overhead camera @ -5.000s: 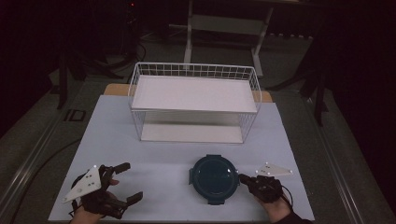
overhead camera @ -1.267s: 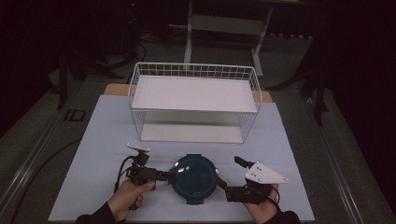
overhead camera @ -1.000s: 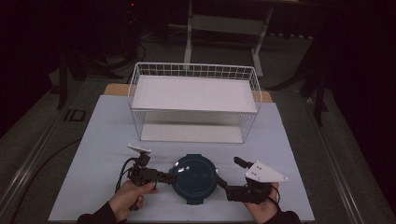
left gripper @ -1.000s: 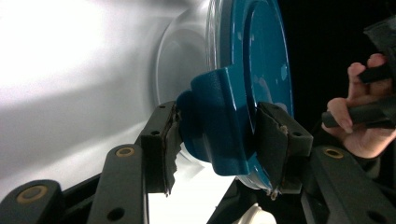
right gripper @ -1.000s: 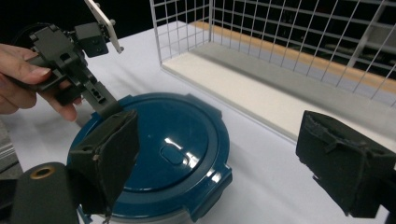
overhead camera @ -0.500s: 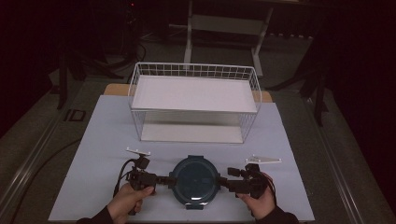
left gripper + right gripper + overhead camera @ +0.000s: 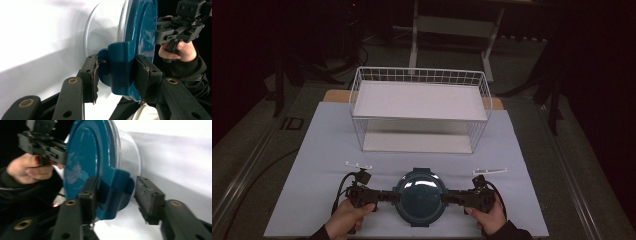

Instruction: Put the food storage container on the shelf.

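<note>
Left gripper (image 7: 117,75): nearest to me on the left. In its own view I read both black jaws pressed against the blue latch tab (image 7: 122,67) on the container's side, so it is clamped on that tab.

Right gripper (image 7: 116,197): nearest on the right. Its jaws straddle the opposite latch tab (image 7: 116,192); the left jaw touches, the right jaw stands off with a visible gap. I log it as apart, not yet gripping.

Task thing: round clear-walled container with dark teal plastic lid (image 7: 419,196), at the near edge of the pale blue-white table mat (image 7: 327,150), centred between the two grippers. Lid appears seated on the body. I cannot tell whether it rests on the mat or is slightly raised.

Hands: left hand (image 7: 348,219) and right hand (image 7: 486,216) hold the tools at the bottom of the high view.

Farther off: white wire two-level shelf rack (image 7: 419,107), well apart from the container, both levels bare.

Step in hand (my judgement): taking a two-sided grip on the side latch tabs, either to carry the container or to release the lid.

Next move calls for: closing the right jaws squarely on the tab, then matching pull on both sides so the container stays level.
</note>
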The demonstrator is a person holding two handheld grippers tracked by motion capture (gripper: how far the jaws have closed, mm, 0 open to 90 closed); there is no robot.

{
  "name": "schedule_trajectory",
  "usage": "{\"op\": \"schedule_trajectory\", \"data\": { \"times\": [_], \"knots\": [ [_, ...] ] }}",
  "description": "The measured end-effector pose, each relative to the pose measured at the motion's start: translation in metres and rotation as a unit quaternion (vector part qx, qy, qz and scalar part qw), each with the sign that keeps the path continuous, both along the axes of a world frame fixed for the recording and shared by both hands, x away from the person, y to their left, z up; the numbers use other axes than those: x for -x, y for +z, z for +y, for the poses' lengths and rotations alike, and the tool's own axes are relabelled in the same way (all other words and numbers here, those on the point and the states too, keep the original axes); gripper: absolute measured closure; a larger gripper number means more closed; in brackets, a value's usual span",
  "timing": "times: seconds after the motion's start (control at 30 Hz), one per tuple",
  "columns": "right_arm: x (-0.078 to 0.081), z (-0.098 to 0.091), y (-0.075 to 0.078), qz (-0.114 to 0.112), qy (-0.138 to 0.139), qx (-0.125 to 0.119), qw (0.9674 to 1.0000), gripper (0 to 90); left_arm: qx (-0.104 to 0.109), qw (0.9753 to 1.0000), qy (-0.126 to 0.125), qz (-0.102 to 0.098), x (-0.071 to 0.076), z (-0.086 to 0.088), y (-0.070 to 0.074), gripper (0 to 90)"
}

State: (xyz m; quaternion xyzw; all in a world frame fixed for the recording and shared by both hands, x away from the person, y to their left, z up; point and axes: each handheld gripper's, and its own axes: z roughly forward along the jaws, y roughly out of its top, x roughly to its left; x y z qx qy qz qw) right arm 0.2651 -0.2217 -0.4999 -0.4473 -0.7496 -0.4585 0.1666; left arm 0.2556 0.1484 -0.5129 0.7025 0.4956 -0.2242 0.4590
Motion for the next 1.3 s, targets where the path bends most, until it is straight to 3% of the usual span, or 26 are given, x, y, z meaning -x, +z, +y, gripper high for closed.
{"op": "schedule_trajectory", "data": {
  "times": [0.13, 0.3, 0.47, 0.67, 0.83, 1.0, 1.17, 1.3],
  "knots": [
    [0.000, 0.001, 0.000, 0.009, 0.003, 0.000, 1.0000, 53.8, 0.000, 1.0000, 0.002, -0.007, 0.002, 0.000, 0.000, 56.8],
    [0.000, 0.000, -0.004, 0.031, -0.008, -0.017, 0.9993, 54.8, 0.002, 0.9999, 0.004, -0.011, 0.003, -0.001, 0.000, 56.7],
    [0.002, -0.001, -0.005, 0.039, -0.011, -0.029, 0.9988, 56.2, -0.008, 0.9998, 0.005, -0.017, 0.007, -0.003, 0.003, 56.4],
    [0.005, 0.000, -0.002, 0.029, -0.009, -0.024, 0.9992, 56.7, -0.012, 0.9997, 0.005, -0.023, 0.010, -0.003, 0.004, 56.7],
    [0.005, 0.000, 0.000, 0.021, -0.008, -0.029, 0.9993, 56.9, -0.008, 0.9989, 0.011, -0.045, 0.010, -0.002, 0.009, 56.9],
    [-0.001, 0.003, 0.010, -0.004, -0.009, -0.026, 0.9996, 56.8, -0.006, 0.9983, 0.015, -0.055, 0.005, 0.000, 0.017, 56.9],
    [-0.009, 0.005, 0.020, -0.028, -0.010, -0.028, 0.9992, 56.8, -0.002, 0.9972, 0.017, -0.073, -0.001, 0.002, 0.024, 56.8],
    [-0.017, 0.005, 0.030, -0.045, -0.010, -0.030, 0.9985, 56.8, -0.001, 0.9943, 0.019, -0.105, -0.011, 0.002, 0.035, 56.9]
  ]
}}
